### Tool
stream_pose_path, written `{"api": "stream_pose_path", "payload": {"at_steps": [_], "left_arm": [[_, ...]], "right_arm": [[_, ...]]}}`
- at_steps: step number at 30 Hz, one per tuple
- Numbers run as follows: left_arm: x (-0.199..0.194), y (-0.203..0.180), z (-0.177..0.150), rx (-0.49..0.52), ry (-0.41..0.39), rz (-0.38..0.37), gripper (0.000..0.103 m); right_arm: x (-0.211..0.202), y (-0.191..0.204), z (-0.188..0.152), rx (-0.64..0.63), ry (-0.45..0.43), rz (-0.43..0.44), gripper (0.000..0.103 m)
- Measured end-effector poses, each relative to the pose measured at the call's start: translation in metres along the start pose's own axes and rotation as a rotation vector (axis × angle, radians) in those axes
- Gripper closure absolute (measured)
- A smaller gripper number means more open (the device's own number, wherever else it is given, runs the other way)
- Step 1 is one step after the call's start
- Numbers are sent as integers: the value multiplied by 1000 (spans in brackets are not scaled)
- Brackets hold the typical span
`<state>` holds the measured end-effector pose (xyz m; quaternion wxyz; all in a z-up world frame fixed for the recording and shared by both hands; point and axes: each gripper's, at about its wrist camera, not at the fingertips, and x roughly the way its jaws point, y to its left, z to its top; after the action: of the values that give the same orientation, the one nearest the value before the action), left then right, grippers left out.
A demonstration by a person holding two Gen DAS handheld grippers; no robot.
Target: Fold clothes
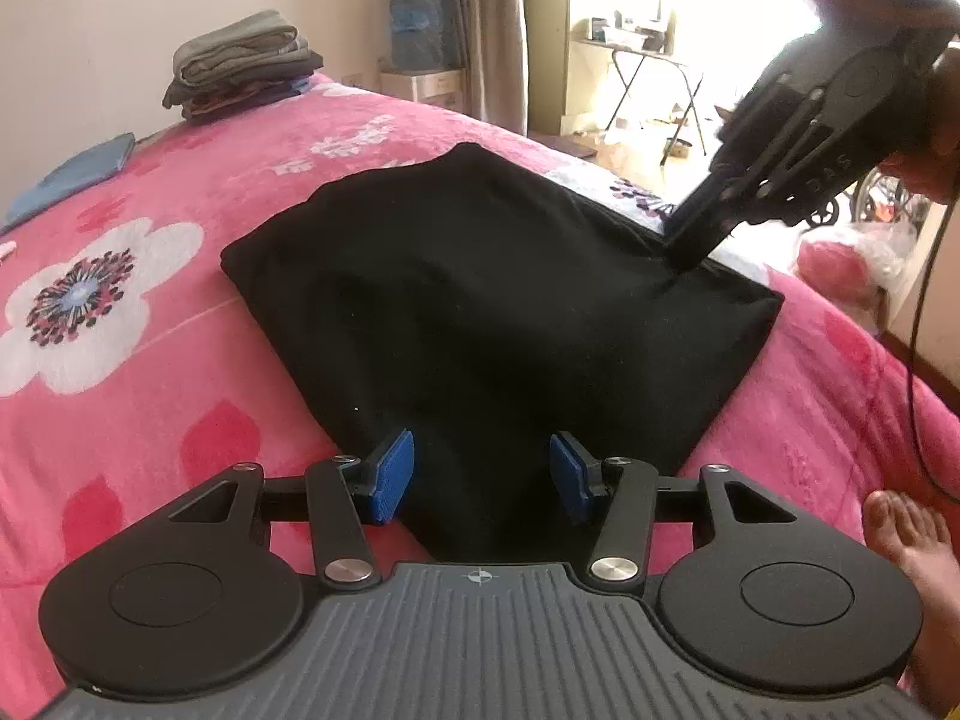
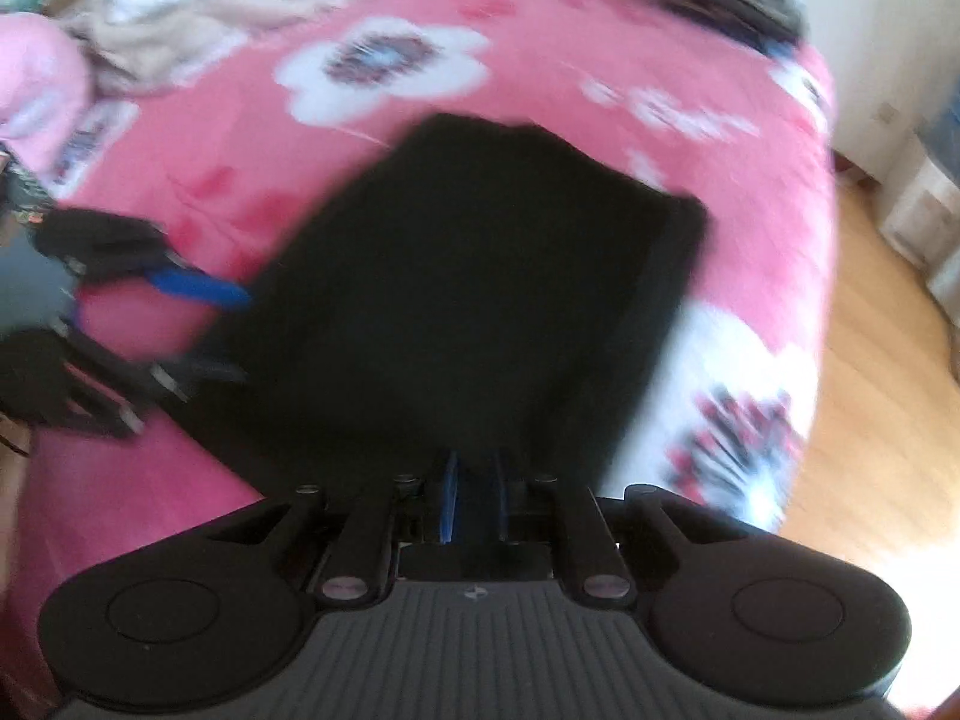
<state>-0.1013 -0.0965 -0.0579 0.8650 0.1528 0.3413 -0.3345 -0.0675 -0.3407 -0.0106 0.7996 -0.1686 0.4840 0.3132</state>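
A black garment (image 1: 480, 300), folded into a broad flat shape, lies on the pink flowered bedspread (image 1: 120, 408). My left gripper (image 1: 483, 474) is open at the garment's near end, and the cloth runs between its blue pads (image 1: 393, 474) without being pressed. My right gripper (image 1: 690, 252) comes down from the upper right and is shut on the garment's far right edge, where the cloth puckers. In the blurred right wrist view the black garment (image 2: 480, 300) fills the middle, my right gripper (image 2: 474, 498) pinches its near edge, and the left gripper (image 2: 222, 330) stands open at its left side.
A stack of folded clothes (image 1: 240, 66) sits at the bed's far corner, with a blue cloth (image 1: 72, 174) to its left. Loose pale clothes (image 2: 180, 18) lie at the bed's other end. A bare foot (image 1: 912, 552) rests on the bed's edge. Wooden floor (image 2: 870, 420) lies beyond.
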Motion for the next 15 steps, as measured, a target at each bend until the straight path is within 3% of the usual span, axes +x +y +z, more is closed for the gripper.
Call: {"api": "stream_pose_path", "payload": {"at_steps": [7, 12, 15], "left_arm": [[-7, -7, -10, 30, 26, 23, 51], [-12, -6, -16, 18, 51, 18, 49], [-14, -1, -17, -22, 76, 6, 48]], "right_arm": [[28, 13, -16, -66, 115, -6, 89], [16, 11, -30, -77, 210, -42, 89], [6, 8, -31, -64, 204, -75, 89]]}}
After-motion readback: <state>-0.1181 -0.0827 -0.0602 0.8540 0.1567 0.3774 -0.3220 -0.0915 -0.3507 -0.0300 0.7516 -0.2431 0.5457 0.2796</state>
